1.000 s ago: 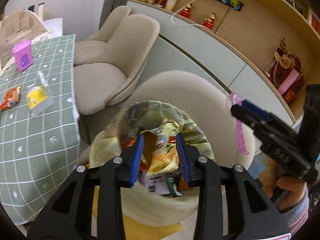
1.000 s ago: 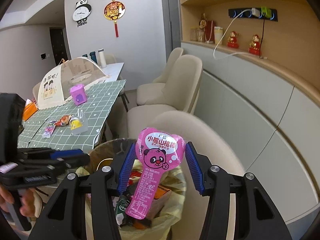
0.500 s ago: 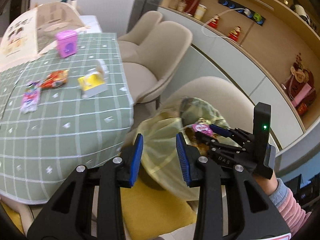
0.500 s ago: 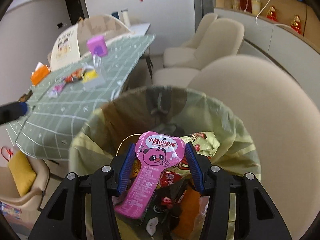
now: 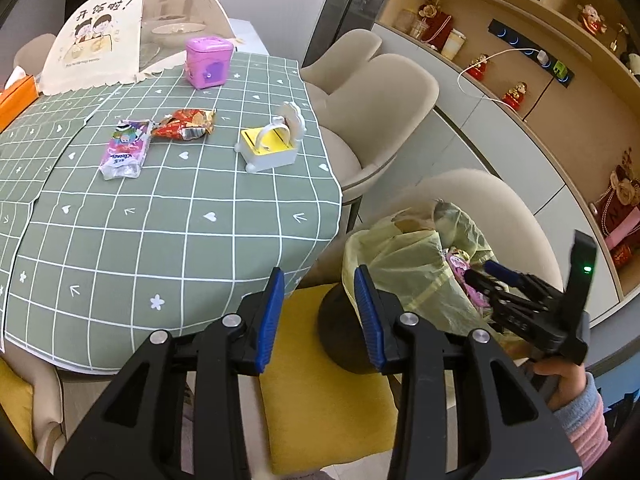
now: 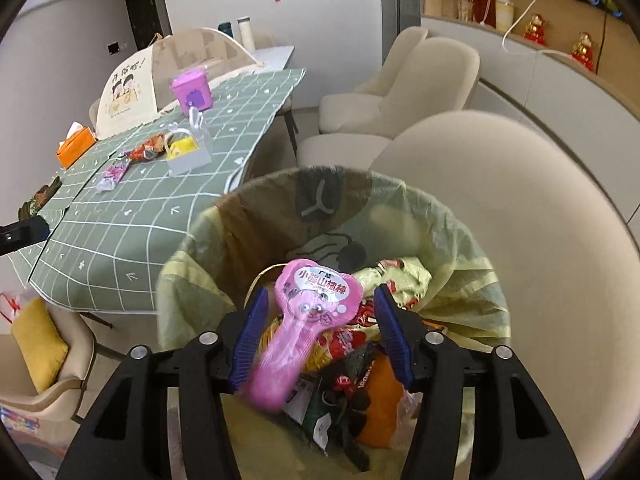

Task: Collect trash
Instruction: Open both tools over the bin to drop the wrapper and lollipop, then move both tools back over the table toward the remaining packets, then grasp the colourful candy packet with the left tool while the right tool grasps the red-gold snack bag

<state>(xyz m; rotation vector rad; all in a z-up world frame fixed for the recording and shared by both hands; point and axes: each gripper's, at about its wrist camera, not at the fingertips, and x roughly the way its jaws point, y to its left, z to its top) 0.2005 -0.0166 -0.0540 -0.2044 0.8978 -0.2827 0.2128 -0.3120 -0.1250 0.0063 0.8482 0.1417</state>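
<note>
Beside the green-checked table [image 5: 168, 216], where a red snack wrapper [image 5: 185, 125] and a pink-and-white wrapper [image 5: 123, 148] lie, the bag-lined trash bin [image 6: 452, 240] holds wrappers, the right gripper [image 6: 318, 332] opening its jaws around a blurred pink lollipop packet [image 6: 308, 320] above it, while the left gripper [image 5: 319, 312] stands spread, empty and opening.

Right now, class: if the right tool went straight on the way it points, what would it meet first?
Most likely the pink wrapper between its opening jaws, then the heaped trash in the lined bin. The right tool points down into it; depth is unclear.
</note>
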